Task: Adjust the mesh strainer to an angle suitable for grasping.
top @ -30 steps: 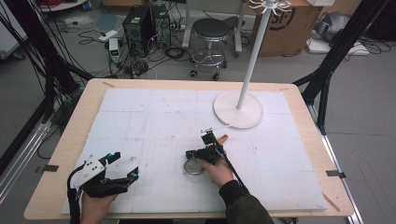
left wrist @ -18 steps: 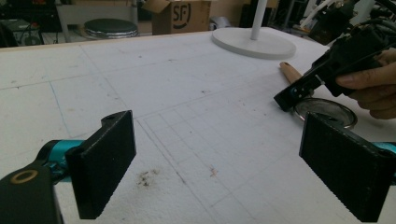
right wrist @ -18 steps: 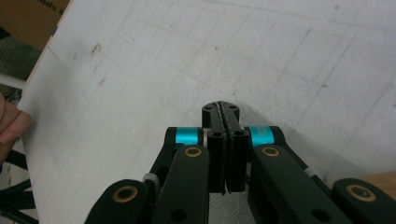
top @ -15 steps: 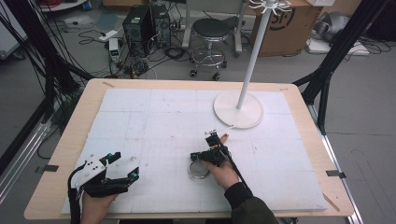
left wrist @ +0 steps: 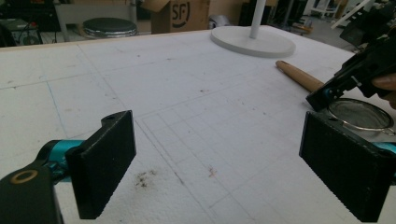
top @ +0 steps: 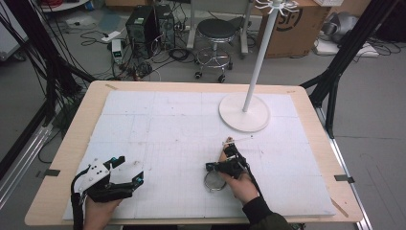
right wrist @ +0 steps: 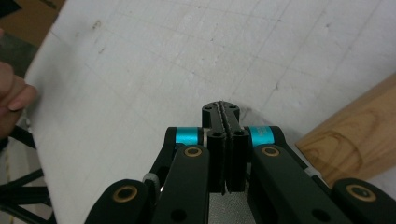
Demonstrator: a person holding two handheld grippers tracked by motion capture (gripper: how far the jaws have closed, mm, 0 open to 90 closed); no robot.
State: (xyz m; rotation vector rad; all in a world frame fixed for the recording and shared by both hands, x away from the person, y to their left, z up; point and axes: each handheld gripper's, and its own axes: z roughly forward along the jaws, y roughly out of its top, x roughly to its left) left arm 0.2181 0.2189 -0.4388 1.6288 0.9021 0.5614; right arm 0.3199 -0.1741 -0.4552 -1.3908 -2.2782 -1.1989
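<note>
The strainer [top: 215,181] is lying on the white foam mat [top: 158,129] near the table's front edge, right of the middle, its round wire rim and mesh bowl showing just in front of the right gripper [top: 229,155]. In the left gripper view the strainer [left wrist: 359,114] is resting flat, with its wooden handle [left wrist: 299,76] sticking out toward the stand. The right gripper's jaws are pressing tightly together, as the right gripper view [right wrist: 226,116] is showing, with a strip of grey mesh visible beneath them at the bottom edge; whether they are pinching the strainer's rim or merely sitting over it cannot be told. The person's right hand [top: 239,184] is wrapping around that gripper from below.

At the front left corner of the mat, the left gripper [top: 125,170] is sitting low over the foam in the person's left hand [top: 98,211], well apart from the strainer. Its jaws are standing wide apart with nothing between them, pointing across the mat toward the strainer.

Farther back, a white stand [top: 244,112] is standing on the mat's far right part, its round base flat and its thin pole rising upright. Beyond the table [top: 72,139], a black stool [top: 218,31] and a cardboard box [top: 287,24] are sitting on the floor.
</note>
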